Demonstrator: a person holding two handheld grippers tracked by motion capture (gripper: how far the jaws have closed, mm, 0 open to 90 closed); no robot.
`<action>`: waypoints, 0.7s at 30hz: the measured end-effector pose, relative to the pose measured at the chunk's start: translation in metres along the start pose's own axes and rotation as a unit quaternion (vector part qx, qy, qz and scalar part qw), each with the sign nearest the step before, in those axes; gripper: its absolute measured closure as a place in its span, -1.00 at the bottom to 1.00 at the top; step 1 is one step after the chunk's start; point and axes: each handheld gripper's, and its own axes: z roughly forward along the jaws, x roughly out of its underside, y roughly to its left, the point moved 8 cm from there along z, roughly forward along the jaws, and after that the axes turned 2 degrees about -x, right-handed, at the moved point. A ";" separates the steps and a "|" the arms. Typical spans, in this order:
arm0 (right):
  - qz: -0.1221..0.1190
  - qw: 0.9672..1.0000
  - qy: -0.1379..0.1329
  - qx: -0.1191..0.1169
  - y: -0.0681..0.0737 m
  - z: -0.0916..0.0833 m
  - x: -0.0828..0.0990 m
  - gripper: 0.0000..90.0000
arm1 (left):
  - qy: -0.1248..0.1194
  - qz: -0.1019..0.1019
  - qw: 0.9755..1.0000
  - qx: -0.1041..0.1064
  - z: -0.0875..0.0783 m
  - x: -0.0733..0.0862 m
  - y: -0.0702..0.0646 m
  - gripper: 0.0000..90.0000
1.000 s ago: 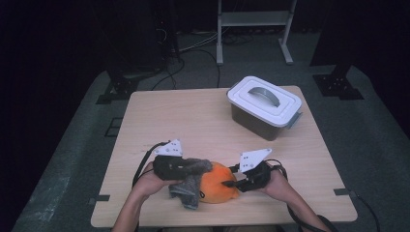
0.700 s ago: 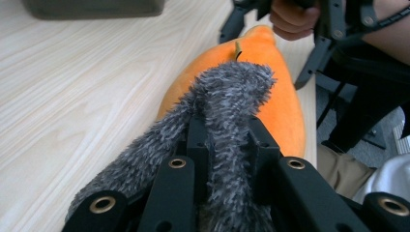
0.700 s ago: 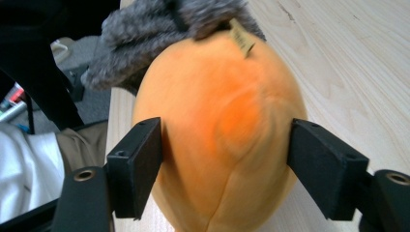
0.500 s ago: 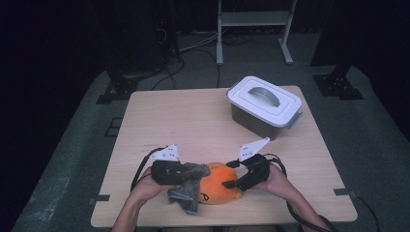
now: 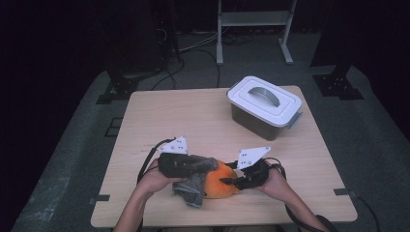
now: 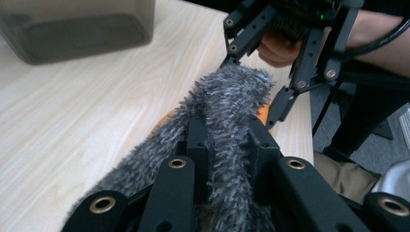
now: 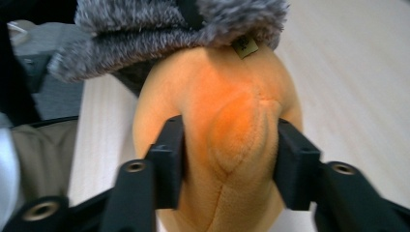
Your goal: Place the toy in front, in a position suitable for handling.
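Two grips share one plush toy [image 5: 220,181] at the table's [image 5: 193,116] near edge: your left gripper [image 6: 226,145] pinches its grey fur [image 6: 232,96] tight, while your right gripper [image 7: 227,150] squeezes the orange body [image 7: 222,111], jaws just closing in. Pull unevenly and the fur may slip free or a seam strain. Well apart, the lidded bin [image 5: 265,106] blocks nothing.

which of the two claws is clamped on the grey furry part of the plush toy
The left claw: its jaws pinch the grey fur. The right claw instead has its jaws on the toy's orange body, and they have just been closing.
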 end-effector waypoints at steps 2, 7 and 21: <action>0.018 1.000 0.000 -0.011 -0.001 -0.001 0.002 -0.19 | 0.002 -0.006 1.000 0.007 0.004 0.004 -0.002 0.69; 0.048 0.999 -0.001 -0.026 -0.005 0.000 0.002 -0.37 | 0.009 0.004 1.000 0.019 0.005 0.006 -0.009 0.69; 0.019 1.000 0.010 -0.022 -0.003 -0.005 0.014 0.08 | 0.007 -0.029 1.000 -0.007 -0.012 0.033 0.006 0.69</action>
